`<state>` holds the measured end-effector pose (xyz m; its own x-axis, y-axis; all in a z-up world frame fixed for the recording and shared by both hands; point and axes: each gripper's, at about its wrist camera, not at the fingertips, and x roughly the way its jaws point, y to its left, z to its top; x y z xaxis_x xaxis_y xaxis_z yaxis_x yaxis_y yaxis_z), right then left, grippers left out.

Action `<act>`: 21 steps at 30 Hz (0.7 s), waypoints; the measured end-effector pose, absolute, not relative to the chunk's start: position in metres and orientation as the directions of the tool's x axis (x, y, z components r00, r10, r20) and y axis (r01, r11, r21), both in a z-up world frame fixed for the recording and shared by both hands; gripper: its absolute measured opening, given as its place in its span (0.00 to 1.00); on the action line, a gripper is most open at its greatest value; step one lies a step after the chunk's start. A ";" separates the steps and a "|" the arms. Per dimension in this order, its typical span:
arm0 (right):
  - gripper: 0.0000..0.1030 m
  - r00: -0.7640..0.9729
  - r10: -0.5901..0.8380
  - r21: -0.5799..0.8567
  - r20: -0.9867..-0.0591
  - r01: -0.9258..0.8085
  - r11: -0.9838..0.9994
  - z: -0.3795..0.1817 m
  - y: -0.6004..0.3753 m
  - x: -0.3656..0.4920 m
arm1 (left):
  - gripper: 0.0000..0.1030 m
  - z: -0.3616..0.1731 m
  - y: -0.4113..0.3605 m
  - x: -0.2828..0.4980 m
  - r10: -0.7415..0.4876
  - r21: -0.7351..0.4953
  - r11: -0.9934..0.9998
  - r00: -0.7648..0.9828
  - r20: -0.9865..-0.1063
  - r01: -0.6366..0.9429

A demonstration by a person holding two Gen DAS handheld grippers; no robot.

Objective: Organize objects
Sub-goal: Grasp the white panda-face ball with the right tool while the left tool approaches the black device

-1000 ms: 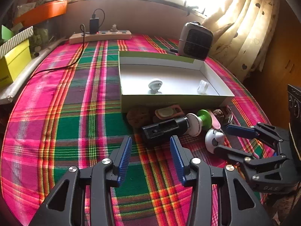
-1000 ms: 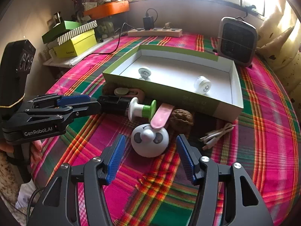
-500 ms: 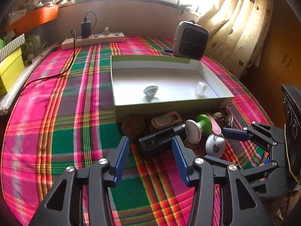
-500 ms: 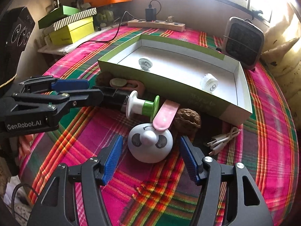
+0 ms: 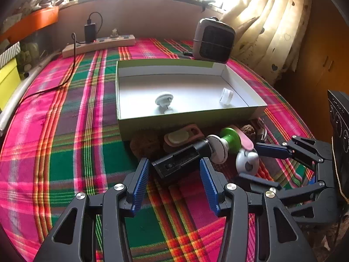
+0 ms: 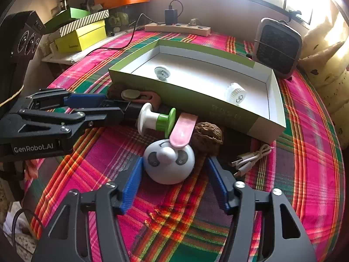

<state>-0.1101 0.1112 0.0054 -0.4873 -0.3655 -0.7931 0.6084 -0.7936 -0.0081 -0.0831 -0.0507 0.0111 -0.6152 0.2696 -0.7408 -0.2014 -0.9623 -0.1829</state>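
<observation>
A green box point(image 5: 192, 118) with a white inside holds a white round plug point(image 5: 164, 99) and a small white cap point(image 5: 226, 96). In front of it lies a pile: a black block point(image 5: 180, 160), a white-and-green knob point(image 5: 224, 143), a white panda-face dome point(image 6: 169, 160) with a pink ear point(image 6: 183, 130), and a walnut point(image 6: 207, 134). My left gripper point(image 5: 174, 181) is open, its fingers on either side of the black block's near end. My right gripper point(image 6: 175, 185) is open, its fingers on either side of the panda dome.
A brown sponge point(image 5: 145, 144) and a tan-and-pink tag point(image 5: 182, 134) lie by the box front. A white cable point(image 6: 250, 159) lies right of the pile. A small fan heater point(image 5: 212, 40), a power strip point(image 5: 98, 44) and stacked boxes point(image 6: 80, 33) stand at the table's far side.
Both grippers have moved forward: the left now straddles the black block, the right now straddles the panda dome. Both stay open. No object has moved.
</observation>
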 end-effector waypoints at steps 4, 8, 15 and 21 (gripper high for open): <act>0.48 -0.491 -0.367 -0.011 -0.790 0.610 -0.792 0.007 0.113 -0.108 | 0.45 0.012 -0.047 -0.077 0.287 -0.189 -0.957 -0.611 -0.738 -0.220; 0.48 -0.491 -0.370 -0.006 -0.788 0.607 -0.795 0.007 0.116 -0.106 | 0.45 0.012 -0.044 -0.070 0.304 -0.205 -0.952 -0.605 -0.736 -0.230; 0.47 -0.490 -0.379 0.000 -0.785 0.612 -0.791 0.007 0.123 -0.102 | 0.45 0.012 -0.036 -0.059 0.323 -0.200 -0.943 -0.587 -0.742 -0.266; 0.47 -0.494 -0.363 -0.009 -0.790 0.602 -0.799 0.007 0.129 -0.098 | 0.45 0.009 -0.033 -0.062 0.302 -0.163 -0.946 -0.582 -0.755 -0.279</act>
